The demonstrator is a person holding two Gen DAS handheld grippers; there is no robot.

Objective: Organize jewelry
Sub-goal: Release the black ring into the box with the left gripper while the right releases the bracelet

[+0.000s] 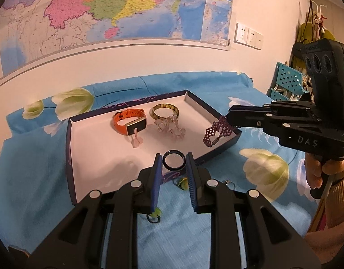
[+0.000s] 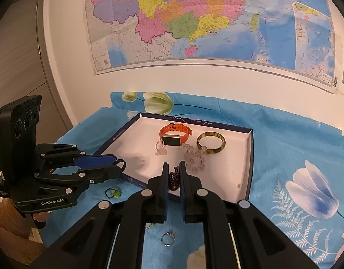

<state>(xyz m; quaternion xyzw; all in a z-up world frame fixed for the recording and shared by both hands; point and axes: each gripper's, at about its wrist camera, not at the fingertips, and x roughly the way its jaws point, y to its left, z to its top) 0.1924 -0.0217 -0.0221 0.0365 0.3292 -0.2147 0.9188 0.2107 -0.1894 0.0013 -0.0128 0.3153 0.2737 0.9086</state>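
A shallow white tray with a dark blue rim [image 1: 70, 148] [image 2: 250, 163] lies on the blue floral cloth. In it are an orange watch [image 1: 129, 121] [image 2: 175, 133], an amber bangle [image 1: 165, 111] [image 2: 211, 143], a pale pink bead bracelet [image 1: 172, 126] [image 2: 194, 157] and a small pink ring [image 1: 136, 140] [image 2: 160, 148]. My left gripper [image 1: 174, 162] is shut on a black ring [image 1: 174, 160] [image 2: 120, 163] over the tray's near edge. My right gripper [image 2: 173, 177] is shut on a purple bead bracelet [image 1: 214, 132] [image 2: 173, 180] above the tray's right edge.
On the cloth in front of the tray lie a green-stone ring [image 1: 182, 182] [image 2: 115, 193], a silver ring [image 1: 230, 182] [image 2: 168, 238] and a dark green ring [image 1: 154, 216]. A turquoise perforated rack [image 1: 288, 83] stands at the right. A map covers the wall.
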